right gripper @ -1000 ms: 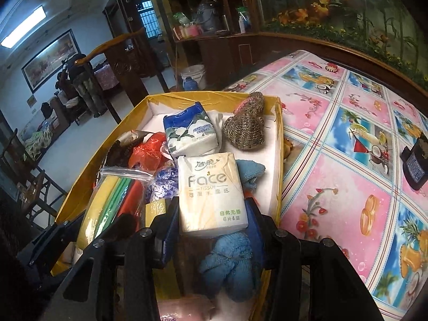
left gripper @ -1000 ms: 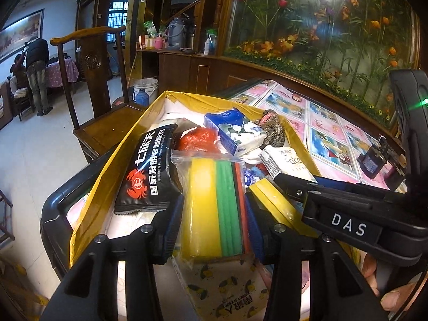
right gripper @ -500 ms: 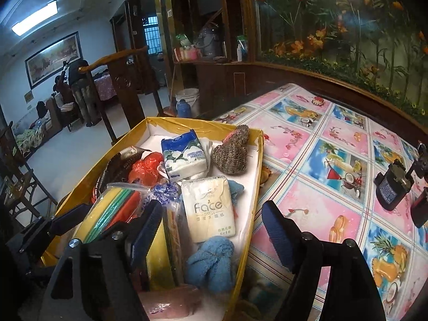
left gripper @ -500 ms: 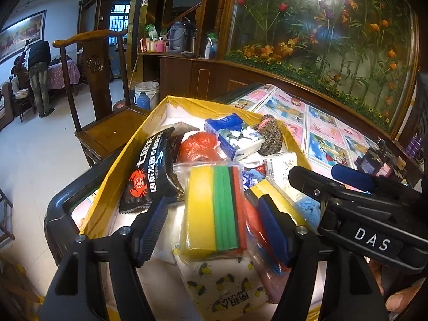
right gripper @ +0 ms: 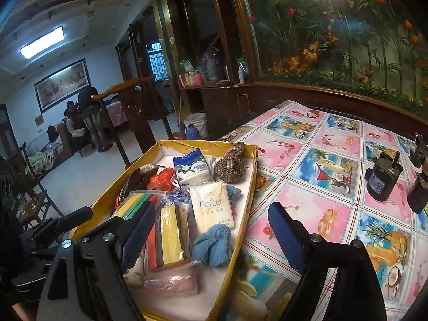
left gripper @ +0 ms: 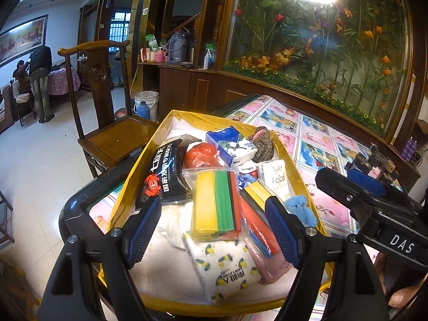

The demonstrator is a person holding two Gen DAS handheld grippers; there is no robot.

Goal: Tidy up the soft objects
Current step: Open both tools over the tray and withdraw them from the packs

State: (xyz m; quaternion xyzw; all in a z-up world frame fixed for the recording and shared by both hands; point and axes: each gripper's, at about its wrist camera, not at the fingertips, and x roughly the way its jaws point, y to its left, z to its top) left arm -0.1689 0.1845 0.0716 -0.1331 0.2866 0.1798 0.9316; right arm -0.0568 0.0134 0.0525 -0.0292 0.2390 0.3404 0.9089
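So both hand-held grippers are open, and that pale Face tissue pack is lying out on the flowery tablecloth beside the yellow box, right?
Not quite. Both hand-held grippers, left and right, are open and grip nothing, their jaws having just been opening. But the Face tissue pack lies inside the yellow box, among the other soft items, not on the tablecloth. The right wrist view shows it clearly.

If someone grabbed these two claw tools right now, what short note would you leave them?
Left gripper: open, jaws just widened, empty, above the bagged yellow-green-red sponge pack.
Right gripper: open, just widened, empty, over the yellow box's right edge.
The sponge pack and the white Face tissue pack lie in the box with the other soft items.
Left: nothing soft shows on the tablecloth; check.
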